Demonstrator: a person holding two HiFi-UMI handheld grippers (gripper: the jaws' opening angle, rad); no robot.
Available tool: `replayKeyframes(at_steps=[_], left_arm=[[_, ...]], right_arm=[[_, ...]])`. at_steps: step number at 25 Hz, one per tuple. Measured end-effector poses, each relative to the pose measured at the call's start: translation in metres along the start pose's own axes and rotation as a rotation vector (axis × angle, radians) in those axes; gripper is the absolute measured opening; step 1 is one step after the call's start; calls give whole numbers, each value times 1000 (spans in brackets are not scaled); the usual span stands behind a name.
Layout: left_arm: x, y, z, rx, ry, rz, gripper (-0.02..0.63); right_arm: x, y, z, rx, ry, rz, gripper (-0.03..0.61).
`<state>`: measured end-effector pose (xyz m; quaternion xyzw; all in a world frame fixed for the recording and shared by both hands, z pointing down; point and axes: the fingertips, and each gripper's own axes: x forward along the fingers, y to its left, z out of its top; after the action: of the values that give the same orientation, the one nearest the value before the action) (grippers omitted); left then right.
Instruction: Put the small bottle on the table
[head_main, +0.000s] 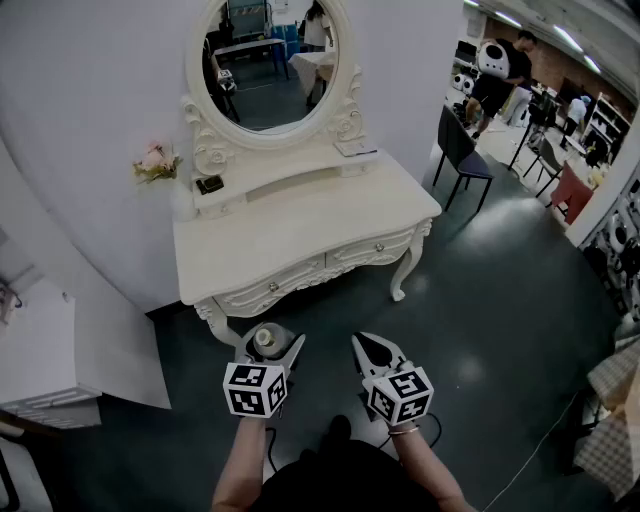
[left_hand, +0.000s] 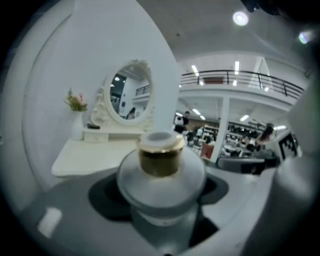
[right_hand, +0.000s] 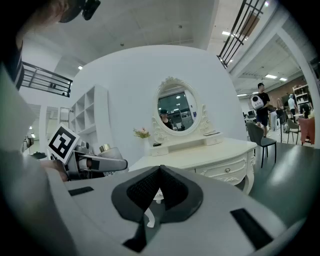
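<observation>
My left gripper (head_main: 270, 346) is shut on a small frosted bottle (head_main: 266, 340) with a gold collar and pale cap; in the left gripper view the small bottle (left_hand: 160, 175) stands upright between the jaws. The white dressing table (head_main: 300, 235) with its oval mirror (head_main: 270, 62) stands just ahead of both grippers, above the dark floor. My right gripper (head_main: 372, 350) is shut with nothing in it, to the right of the left one. In the right gripper view the right gripper (right_hand: 159, 172) points at the dressing table (right_hand: 200, 155), and the bottle (right_hand: 106, 149) shows at the left.
A pink flower vase (head_main: 158, 165) and a small dark item (head_main: 210, 184) sit on the table's raised back shelf. A white cabinet (head_main: 40, 355) stands at the left. A dark chair (head_main: 462, 150) and people are at the right rear. A cable (head_main: 530, 450) lies on the floor.
</observation>
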<state>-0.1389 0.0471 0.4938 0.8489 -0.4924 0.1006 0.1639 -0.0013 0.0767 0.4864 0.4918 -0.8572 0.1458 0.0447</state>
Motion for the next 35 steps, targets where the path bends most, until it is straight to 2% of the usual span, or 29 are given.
replayKeyframes(at_steps=[4, 11, 19, 35], left_arm=[[6, -4, 3, 27, 5, -7, 342], [22, -4, 6, 25, 7, 4, 342], [44, -5, 14, 24, 14, 40, 342], [95, -8, 31, 85, 43, 63, 342]], right_arm=[[-2, -5, 3, -7, -19, -2, 5], [8, -13, 11, 2, -41, 35, 5], [11, -50, 22, 31, -41, 18, 5], [28, -100, 39, -3, -45, 14, 5]])
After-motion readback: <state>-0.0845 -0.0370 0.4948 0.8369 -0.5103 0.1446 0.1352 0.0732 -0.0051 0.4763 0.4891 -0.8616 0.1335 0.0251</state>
